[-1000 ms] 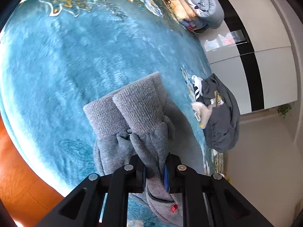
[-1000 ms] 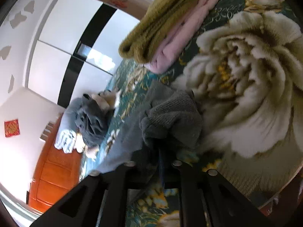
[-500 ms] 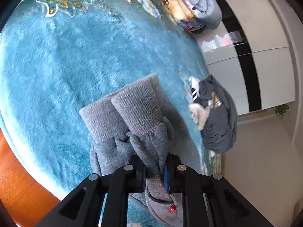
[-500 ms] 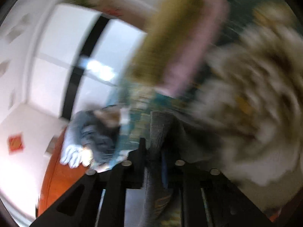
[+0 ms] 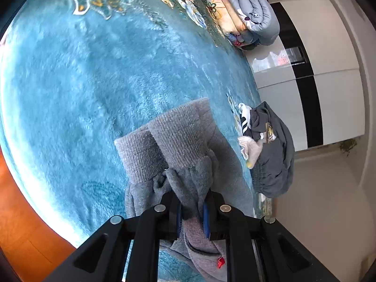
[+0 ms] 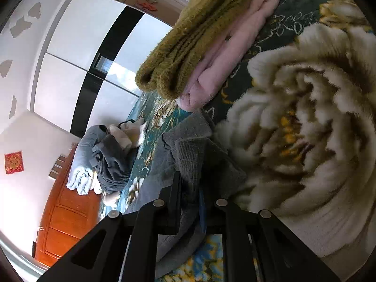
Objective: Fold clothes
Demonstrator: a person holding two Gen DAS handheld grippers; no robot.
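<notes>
Left wrist view: the left gripper (image 5: 191, 213) has its jaws pinching a bunch of grey fleece, the trousers (image 5: 178, 155), right behind the two ribbed cuffs (image 5: 164, 145). Those cuffs lie side by side just ahead of the jaws on the blue blanket (image 5: 82, 82), open ends pointing away from the gripper. So the long axis runs straight out along the fingers and back under them, where a pocket with a red tag (image 5: 220, 262) shows below the jaws. Off to the right of the jaws sits a dark heap (image 5: 272, 155); far ahead and right, stacked quilts (image 5: 249, 11).

Right wrist view: the right gripper (image 6: 190, 202) is also nipped onto the same grey trousers (image 6: 199, 159), at a ribbed band, likely the waist end. Cloth rises ahead of the jaws and trails left and back under the frame. Ahead and above, an olive towel (image 6: 188, 47) over a pink one (image 6: 235, 54); to the right, the big cream flower (image 6: 305, 129) of the blanket.

My read: both ends are held, so a lengthwise fold looks in hand. To do it well, keep both grips firm, keep the legs stacked with the cuffs level, hold the cloth taut between the grippers, and lay edge on edge without dragging the blanket.
</notes>
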